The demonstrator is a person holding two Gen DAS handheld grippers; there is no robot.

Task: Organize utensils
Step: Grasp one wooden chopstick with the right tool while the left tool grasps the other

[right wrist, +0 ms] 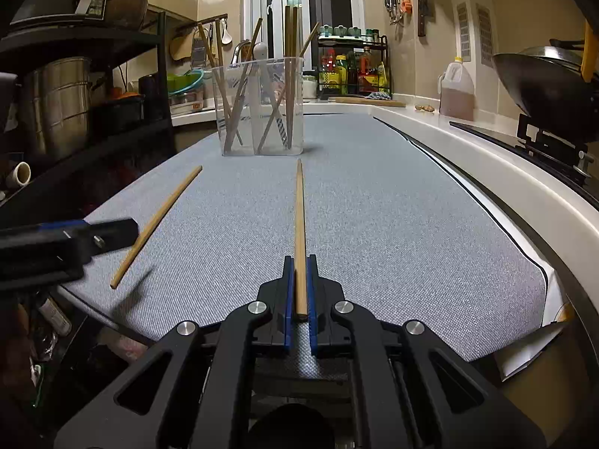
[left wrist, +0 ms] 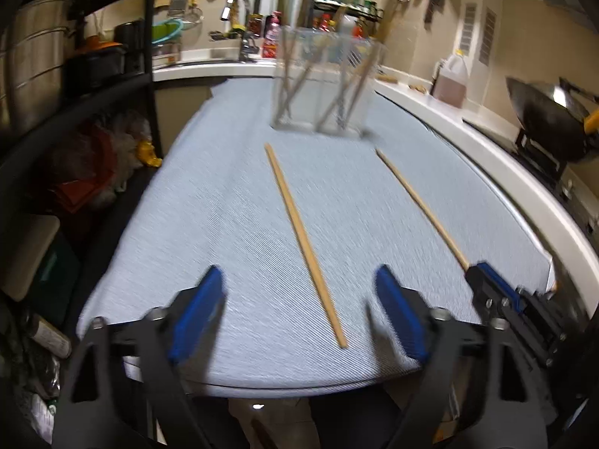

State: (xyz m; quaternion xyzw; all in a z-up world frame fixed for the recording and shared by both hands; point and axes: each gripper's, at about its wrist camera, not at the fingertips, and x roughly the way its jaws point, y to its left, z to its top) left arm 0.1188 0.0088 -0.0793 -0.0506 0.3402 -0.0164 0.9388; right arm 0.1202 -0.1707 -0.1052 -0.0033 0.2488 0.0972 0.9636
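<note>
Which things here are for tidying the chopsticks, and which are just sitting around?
For the job:
- right tool, shut on one chopstick
- left tool, open over the loose chopstick
- clear container, already holding chopsticks
- grey mat

Just sitting around:
- wok
- oil jug
- sauce bottle rack
- steel pot

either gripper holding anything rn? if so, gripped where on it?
Right gripper is shut on a chopstick, clamped at its near end. Left gripper is open and holds nothing; the other chopstick lies loose between its fingers.
</note>
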